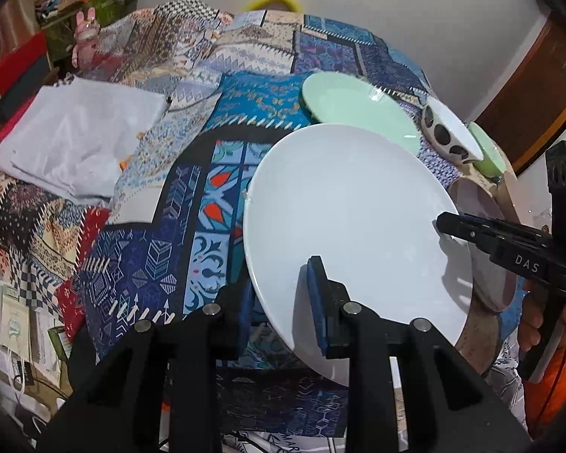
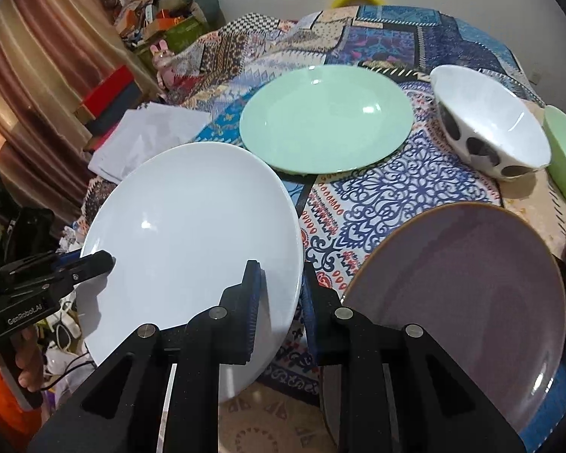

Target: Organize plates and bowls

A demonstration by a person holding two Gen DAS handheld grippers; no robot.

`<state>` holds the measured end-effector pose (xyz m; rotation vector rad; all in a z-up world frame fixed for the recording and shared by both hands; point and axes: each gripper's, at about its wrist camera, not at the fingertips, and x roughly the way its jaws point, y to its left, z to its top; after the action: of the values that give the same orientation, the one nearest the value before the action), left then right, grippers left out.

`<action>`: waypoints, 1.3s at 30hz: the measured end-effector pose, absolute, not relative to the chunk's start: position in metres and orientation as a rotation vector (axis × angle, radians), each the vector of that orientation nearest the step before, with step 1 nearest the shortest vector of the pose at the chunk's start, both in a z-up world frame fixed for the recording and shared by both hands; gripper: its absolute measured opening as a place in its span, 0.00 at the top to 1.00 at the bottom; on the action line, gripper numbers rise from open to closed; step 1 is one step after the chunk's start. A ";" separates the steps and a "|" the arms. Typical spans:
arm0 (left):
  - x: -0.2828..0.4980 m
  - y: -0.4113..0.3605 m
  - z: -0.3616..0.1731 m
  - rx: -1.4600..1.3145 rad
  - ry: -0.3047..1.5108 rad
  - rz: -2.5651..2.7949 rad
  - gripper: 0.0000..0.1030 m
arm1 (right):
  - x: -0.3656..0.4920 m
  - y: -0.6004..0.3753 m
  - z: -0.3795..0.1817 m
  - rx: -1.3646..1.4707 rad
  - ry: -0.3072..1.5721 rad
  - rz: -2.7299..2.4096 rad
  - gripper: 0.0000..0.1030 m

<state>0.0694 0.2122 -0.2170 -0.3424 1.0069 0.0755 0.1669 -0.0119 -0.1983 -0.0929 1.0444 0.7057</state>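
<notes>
Left of the white plate (image 2: 192, 234) lies a folded white cloth (image 2: 147, 132), the left gripper (image 1: 283, 302) and right gripper (image 2: 279, 309) each clench that lifted plate's near rim, and right of it sit the mint-green plate (image 2: 326, 119), purple plate (image 2: 468, 302) and spotted bowl (image 2: 490, 132).

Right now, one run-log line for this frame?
left gripper: shut on white plate | right gripper: shut on white plate, opposite rim | plate: tilted
</notes>
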 end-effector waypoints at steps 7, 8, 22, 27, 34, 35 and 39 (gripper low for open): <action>0.067 0.194 -0.193 -0.313 0.957 0.046 0.74 | 0.159 -0.028 -0.182 -0.077 1.003 0.682 0.81; 0.067 0.190 -0.189 -0.306 0.948 0.040 0.74 | 0.156 -0.036 -0.176 -0.069 0.989 0.672 0.81; 0.076 0.134 -0.154 -0.243 0.902 -0.048 0.74 | 0.143 -0.096 -0.150 0.008 0.917 0.598 0.81; 0.082 0.113 -0.148 -0.220 0.900 -0.080 0.74 | 0.142 -0.118 -0.147 0.039 0.903 0.569 0.81; 0.093 0.089 -0.148 -0.198 0.906 -0.105 0.74 | 0.141 -0.143 -0.149 0.064 0.900 0.541 0.81; 0.096 0.085 -0.149 -0.196 0.911 -0.109 0.74 | 0.141 -0.145 -0.150 0.066 0.901 0.537 0.81; 0.107 0.073 -0.155 -0.192 0.933 -0.129 0.74 | 0.142 -0.158 -0.155 0.077 0.906 0.518 0.81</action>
<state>0.1066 0.0733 -0.1547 -0.1917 0.9325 -0.1290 0.1424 -0.1581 -0.1546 0.0775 0.9056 0.5183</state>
